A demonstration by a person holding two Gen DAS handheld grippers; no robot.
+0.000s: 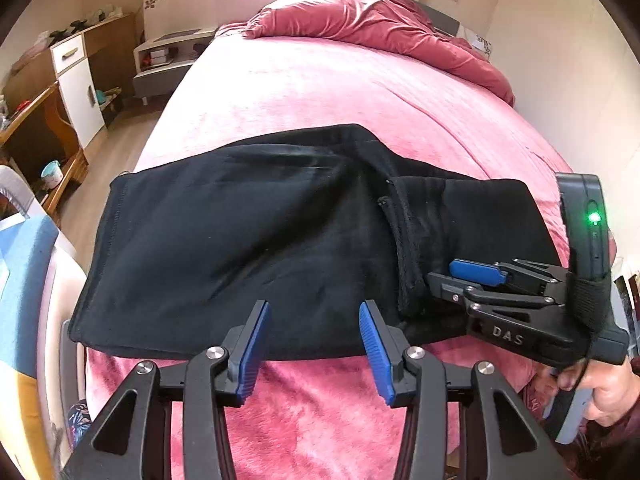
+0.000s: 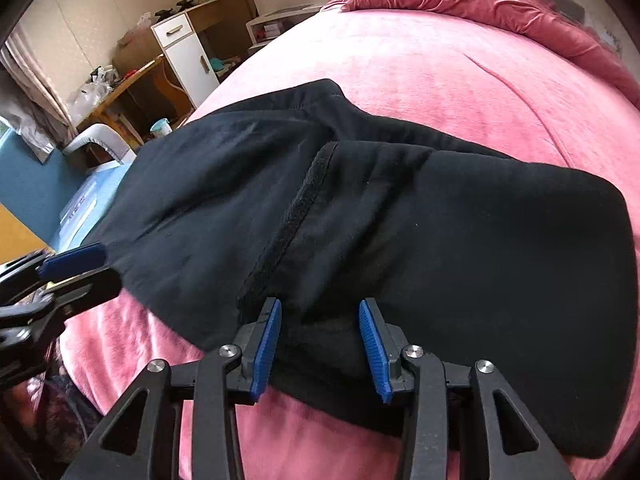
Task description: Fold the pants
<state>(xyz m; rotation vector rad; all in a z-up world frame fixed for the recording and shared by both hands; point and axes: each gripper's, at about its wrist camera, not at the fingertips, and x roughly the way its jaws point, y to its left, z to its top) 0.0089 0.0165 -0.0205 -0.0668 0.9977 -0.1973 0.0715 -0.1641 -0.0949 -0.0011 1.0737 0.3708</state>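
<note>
I have the black pants (image 1: 240, 240) lying folded across the near end of the bed (image 1: 320, 92), on its pink plush cover, with one layer turned over onto the other so a hem edge (image 2: 288, 224) runs across the top of the bundle.

My left tool (image 1: 314, 340) hangs over the near edge of the pants with its blue pads about half apart; nothing sits between them, and past them I see only black cloth and pink cover. My right tool (image 2: 320, 344) is just beside it on the right, jaws about as wide, poised over the near edge by that hem; the cloth lies under the pads, not pinched by them. From the left camera I see the right tool (image 1: 472, 280) side on, touching or just above the fabric, I cannot tell which, with a hand (image 1: 604, 392) on its grip.

A rumpled red duvet (image 1: 380, 24) is heaped at the far end of the bed, well apart from the pants. Off the left side stand a white and wood cabinet (image 1: 76, 80), a low bedside stand (image 1: 168, 56) and a wooden desk (image 2: 120, 92) with bags on it. A blue and white thing (image 1: 24, 264) sits close by the bed's near left corner. Nothing lies on the cover between the tools and the pants.
</note>
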